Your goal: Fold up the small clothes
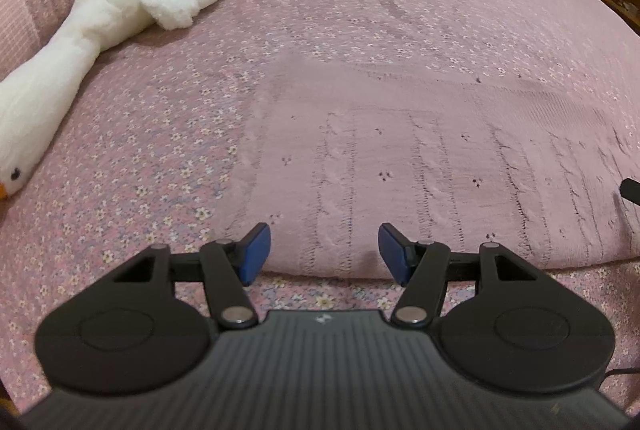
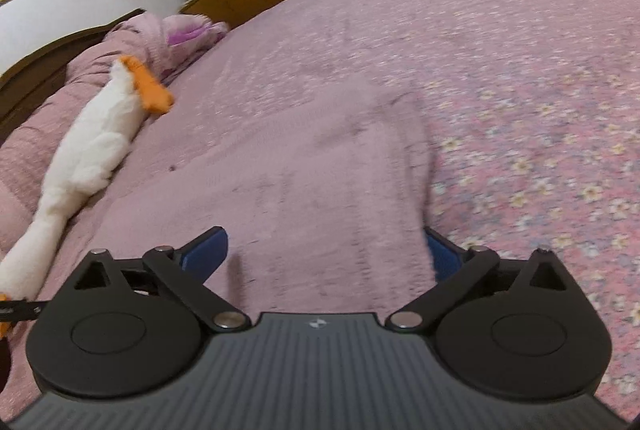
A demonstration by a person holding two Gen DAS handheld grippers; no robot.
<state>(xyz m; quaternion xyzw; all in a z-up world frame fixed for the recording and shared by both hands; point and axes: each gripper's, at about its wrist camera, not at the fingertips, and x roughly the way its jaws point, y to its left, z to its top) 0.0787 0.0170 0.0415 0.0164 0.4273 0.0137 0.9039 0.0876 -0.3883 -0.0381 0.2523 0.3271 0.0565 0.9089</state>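
The pink knit garment (image 1: 420, 166), spread flat on the bed (image 1: 360, 10), looks soft, light and limp, best pinched at its near hem; the left gripper (image 1: 324, 254) and the right gripper (image 2: 326, 256) both gape empty.

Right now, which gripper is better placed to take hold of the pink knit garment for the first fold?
Probably the right gripper: the pink knit garment already runs between its open fingers. The left gripper is open just above the near hem, nothing between its pads.

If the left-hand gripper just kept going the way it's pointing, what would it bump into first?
Most likely the pink knitted garment spread flat on the bed, just ahead of the open left gripper. Nothing else shows in that line.
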